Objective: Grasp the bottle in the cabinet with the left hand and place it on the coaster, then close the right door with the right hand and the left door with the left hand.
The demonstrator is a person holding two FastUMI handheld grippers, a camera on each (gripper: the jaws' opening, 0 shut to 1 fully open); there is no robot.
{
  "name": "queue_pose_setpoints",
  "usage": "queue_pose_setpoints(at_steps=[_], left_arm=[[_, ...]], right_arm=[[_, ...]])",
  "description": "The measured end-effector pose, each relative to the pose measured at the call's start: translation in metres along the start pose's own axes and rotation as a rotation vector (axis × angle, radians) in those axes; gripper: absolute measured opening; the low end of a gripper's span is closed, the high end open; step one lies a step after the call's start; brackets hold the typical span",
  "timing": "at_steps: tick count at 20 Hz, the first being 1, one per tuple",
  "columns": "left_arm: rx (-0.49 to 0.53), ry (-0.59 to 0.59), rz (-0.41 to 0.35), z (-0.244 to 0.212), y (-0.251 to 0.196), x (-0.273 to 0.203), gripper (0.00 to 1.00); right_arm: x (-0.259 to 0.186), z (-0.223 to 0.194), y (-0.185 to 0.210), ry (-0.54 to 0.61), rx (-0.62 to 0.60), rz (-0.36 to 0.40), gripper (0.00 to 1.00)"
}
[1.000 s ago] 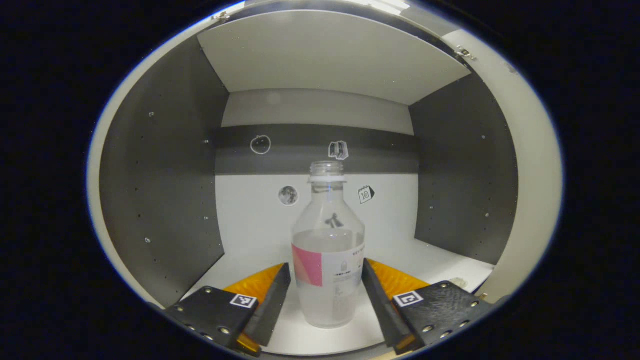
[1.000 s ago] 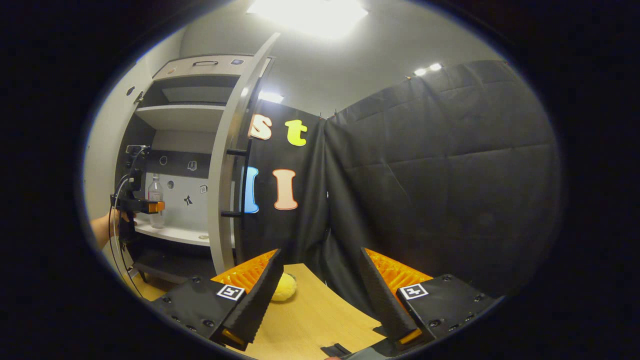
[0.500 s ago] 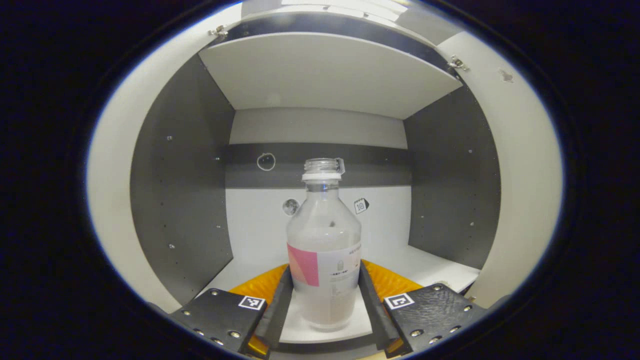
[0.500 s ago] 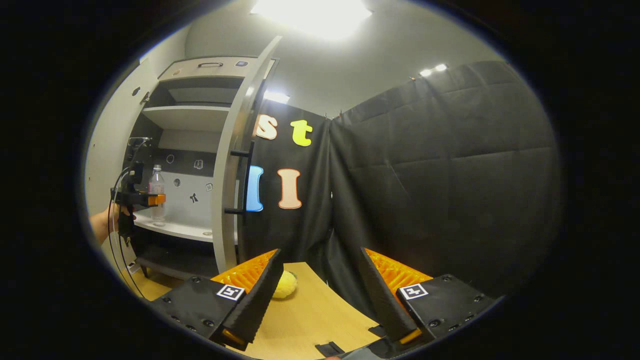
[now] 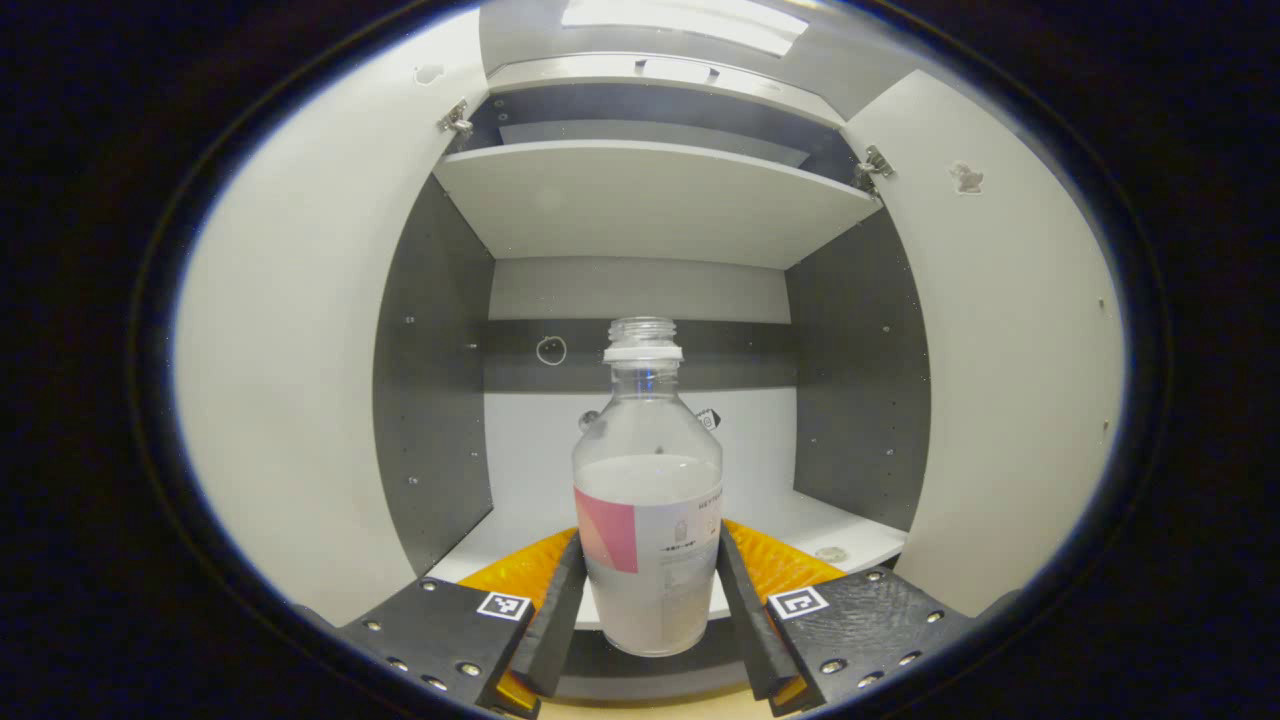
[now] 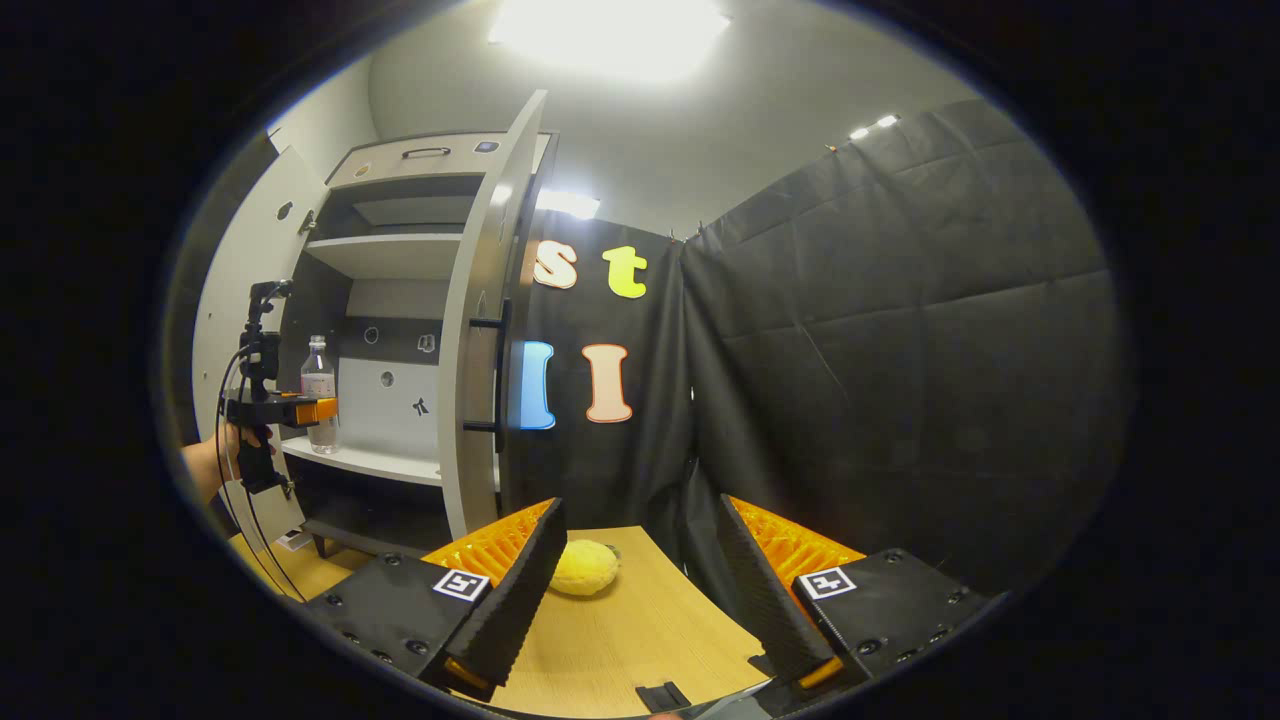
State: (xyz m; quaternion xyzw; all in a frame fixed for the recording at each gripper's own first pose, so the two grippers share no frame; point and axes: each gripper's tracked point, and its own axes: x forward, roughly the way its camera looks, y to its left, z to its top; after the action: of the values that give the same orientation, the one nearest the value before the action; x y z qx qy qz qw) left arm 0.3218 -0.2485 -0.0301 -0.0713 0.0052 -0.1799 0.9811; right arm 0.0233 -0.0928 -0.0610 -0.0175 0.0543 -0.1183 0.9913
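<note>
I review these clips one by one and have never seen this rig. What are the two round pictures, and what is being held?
A person holds a two-finger gripper in each hand, with a camera riding on each. In the left gripper view, the left gripper is closed on a clear bottle, part full, in front of the open cabinet. The right gripper view shows the right gripper open and empty over a wooden table with a yellow fluffy thing on it. At that view's left are the person's hand, the bottle and the open right door.

Bright overhead glare, perhaps edge-warped.
</note>
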Motion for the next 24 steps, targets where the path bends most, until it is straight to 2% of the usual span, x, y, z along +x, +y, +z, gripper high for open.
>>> queue_pose_setpoints(at_steps=[7, 9, 11, 12, 23, 24], left_arm=[[-0.019, -0.001, 0.007, -0.016, -0.014, -0.055, 0.71], [-0.023, 0.02, 0.016, -0.029, -0.017, -0.069, 0.71], [-0.019, 0.025, 0.027, -0.039, -0.018, -0.083, 0.71], [-0.02, 0.026, 0.026, -0.044, -0.02, -0.088, 0.71], [-0.064, 0.089, 0.04, -0.129, -0.03, -0.159, 0.71], [-0.068, 0.106, 0.037, -0.139, -0.032, -0.164, 0.71]], right_arm=[[-0.011, -0.007, -0.013, 0.011, 0.011, 0.064, 0.96], [-0.015, -0.007, -0.018, 0.01, 0.011, 0.074, 0.93], [-0.019, -0.008, -0.02, 0.007, 0.018, 0.084, 0.96], [-0.02, -0.009, -0.02, 0.01, 0.021, 0.091, 0.93], [-0.024, -0.019, -0.006, 0.039, 0.008, 0.175, 0.96], [-0.024, -0.018, -0.004, 0.039, 0.008, 0.179, 0.93]])
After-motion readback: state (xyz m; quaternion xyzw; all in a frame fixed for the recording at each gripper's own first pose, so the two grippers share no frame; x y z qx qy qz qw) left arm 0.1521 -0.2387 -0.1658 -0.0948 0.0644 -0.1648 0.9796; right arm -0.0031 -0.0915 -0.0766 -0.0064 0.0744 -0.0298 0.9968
